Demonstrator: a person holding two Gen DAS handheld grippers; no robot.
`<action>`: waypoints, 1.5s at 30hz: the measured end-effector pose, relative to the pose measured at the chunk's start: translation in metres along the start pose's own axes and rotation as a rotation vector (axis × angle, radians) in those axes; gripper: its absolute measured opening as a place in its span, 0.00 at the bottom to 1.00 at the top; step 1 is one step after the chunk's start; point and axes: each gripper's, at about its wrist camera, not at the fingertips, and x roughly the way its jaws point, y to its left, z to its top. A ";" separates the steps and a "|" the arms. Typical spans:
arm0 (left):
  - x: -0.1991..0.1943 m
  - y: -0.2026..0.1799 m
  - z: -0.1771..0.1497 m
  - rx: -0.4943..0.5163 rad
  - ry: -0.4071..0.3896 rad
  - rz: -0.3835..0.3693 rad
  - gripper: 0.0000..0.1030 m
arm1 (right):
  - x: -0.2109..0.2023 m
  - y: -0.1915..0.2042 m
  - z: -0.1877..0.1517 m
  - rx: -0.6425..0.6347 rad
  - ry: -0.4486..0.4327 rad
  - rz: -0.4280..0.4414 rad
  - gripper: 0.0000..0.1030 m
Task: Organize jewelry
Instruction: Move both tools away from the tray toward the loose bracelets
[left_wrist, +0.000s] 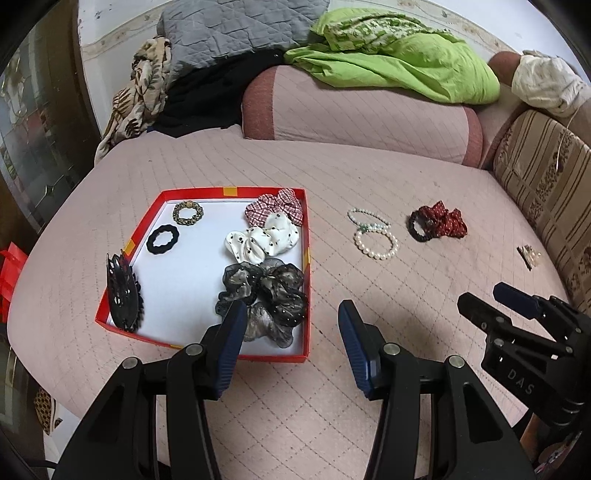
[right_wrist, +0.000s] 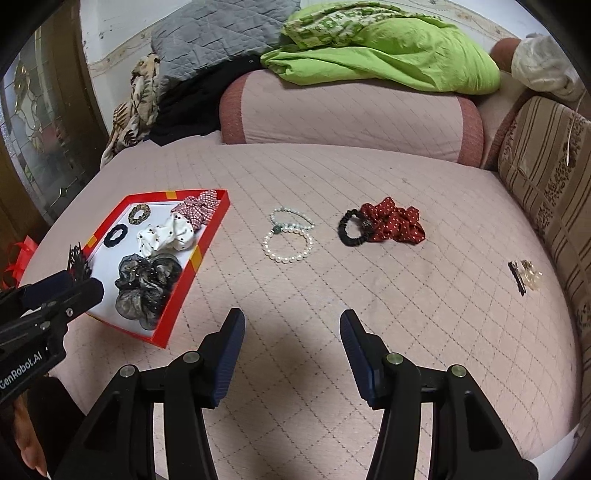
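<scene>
A red box (left_wrist: 236, 192) with a white floor lies on the pink bed. It holds three scrunchies, sheer black (left_wrist: 273, 288), white dotted (left_wrist: 266, 236) and red plaid (left_wrist: 275, 206), plus a black ring (left_wrist: 162, 240), a gold beaded ring (left_wrist: 188, 212) and a black claw clip (left_wrist: 123, 295). Pearl bracelets (right_wrist: 288, 236), a red dotted scrunchie (right_wrist: 391, 221) with a black hair tie (right_wrist: 351, 227), and a small hair clip (right_wrist: 524, 277) lie loose on the quilt. My left gripper (left_wrist: 291, 308) hovers open over the box's near right corner, holding nothing. My right gripper (right_wrist: 292, 315) is open above bare quilt, short of the bracelets.
A pink bolster (left_wrist: 354, 110) with green bedding (left_wrist: 406, 62) and a grey quilt (left_wrist: 236, 29) piled behind lines the far side. A striped cushion (right_wrist: 546, 177) borders the right. A dark wooden door (right_wrist: 44, 129) stands at left. Open quilt lies between the box and the bracelets.
</scene>
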 end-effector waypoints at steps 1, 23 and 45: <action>0.001 -0.001 -0.001 0.002 0.002 0.000 0.49 | 0.000 -0.001 0.000 0.002 0.001 -0.001 0.56; 0.049 -0.047 0.008 0.067 0.063 -0.081 0.49 | 0.030 -0.074 -0.017 0.156 0.063 -0.045 0.57; 0.146 -0.081 0.055 -0.010 0.174 -0.090 0.49 | 0.084 -0.169 -0.016 0.266 0.114 -0.128 0.57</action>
